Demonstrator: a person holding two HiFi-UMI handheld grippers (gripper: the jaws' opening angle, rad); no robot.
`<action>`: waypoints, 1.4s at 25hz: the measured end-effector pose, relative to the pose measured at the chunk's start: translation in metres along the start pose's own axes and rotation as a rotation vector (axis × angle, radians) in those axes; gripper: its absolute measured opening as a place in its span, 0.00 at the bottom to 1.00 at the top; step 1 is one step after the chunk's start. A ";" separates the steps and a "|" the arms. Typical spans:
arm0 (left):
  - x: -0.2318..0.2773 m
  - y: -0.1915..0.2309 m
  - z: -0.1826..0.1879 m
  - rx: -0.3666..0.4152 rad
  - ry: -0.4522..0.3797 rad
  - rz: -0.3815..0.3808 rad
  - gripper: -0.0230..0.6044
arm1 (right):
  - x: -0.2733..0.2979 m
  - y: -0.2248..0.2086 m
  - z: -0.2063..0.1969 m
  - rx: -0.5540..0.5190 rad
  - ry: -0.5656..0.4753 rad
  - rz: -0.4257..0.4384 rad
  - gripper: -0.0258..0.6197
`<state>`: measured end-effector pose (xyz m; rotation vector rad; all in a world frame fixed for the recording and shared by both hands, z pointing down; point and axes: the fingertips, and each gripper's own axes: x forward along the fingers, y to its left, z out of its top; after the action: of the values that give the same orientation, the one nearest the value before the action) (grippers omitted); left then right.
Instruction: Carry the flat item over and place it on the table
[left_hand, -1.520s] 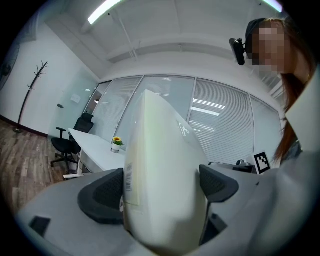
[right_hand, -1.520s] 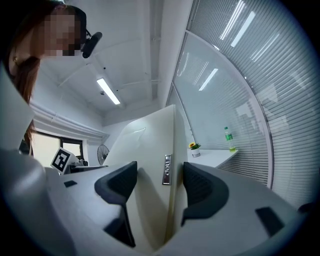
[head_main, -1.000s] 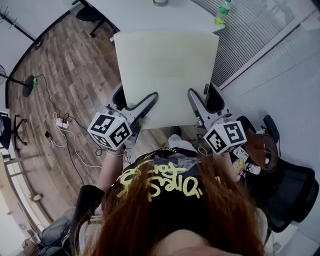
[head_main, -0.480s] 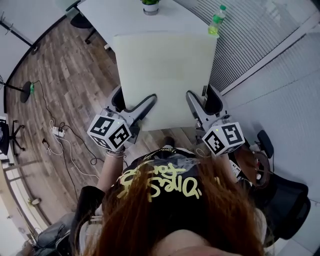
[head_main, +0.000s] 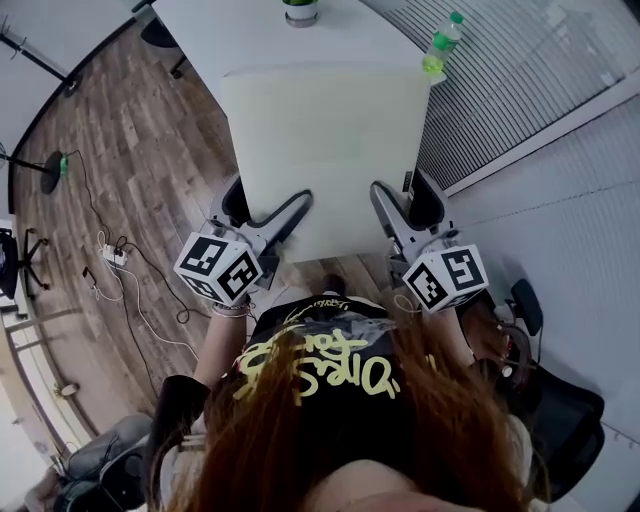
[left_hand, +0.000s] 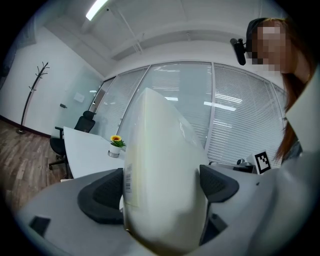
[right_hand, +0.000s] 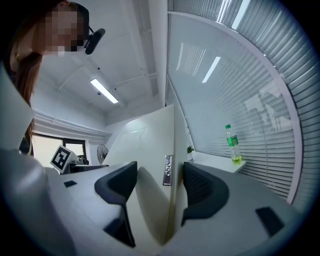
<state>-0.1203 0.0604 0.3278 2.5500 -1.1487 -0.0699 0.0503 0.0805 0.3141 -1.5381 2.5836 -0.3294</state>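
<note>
Flat item (head_main: 325, 150), a pale board, is in the air just before the table (head_main: 230, 30). Left gripper (head_main: 296, 208) and right gripper (head_main: 385, 210) each clamp its near edge, probably so that it does not tilt.

Head view: cam sits up high & looks almost straight down, past the person's hair (head_main: 350, 430), at the floor (head_main: 130, 150) & table (head_main: 250, 35). Left gripper view: cam is v. close to the flat board (left_hand: 165, 190) & faces the table, flower pot (left_hand: 115, 145) & window blinds (left_hand: 240, 115). Right gripper view: same, from the other side, & sees the green bottle (right_hand: 232, 145). All 3 share the flat board.
</note>
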 end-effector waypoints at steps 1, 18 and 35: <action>0.000 0.003 -0.001 -0.003 0.004 0.006 0.80 | 0.003 0.000 -0.002 0.006 0.005 0.002 0.48; 0.025 0.013 0.007 0.000 0.036 -0.025 0.80 | 0.017 -0.016 0.002 0.018 0.002 -0.035 0.48; 0.033 0.004 0.004 0.013 0.021 -0.010 0.80 | 0.013 -0.028 0.004 0.012 -0.001 -0.018 0.48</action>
<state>-0.1019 0.0328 0.3285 2.5622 -1.1320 -0.0377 0.0686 0.0558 0.3175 -1.5576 2.5639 -0.3462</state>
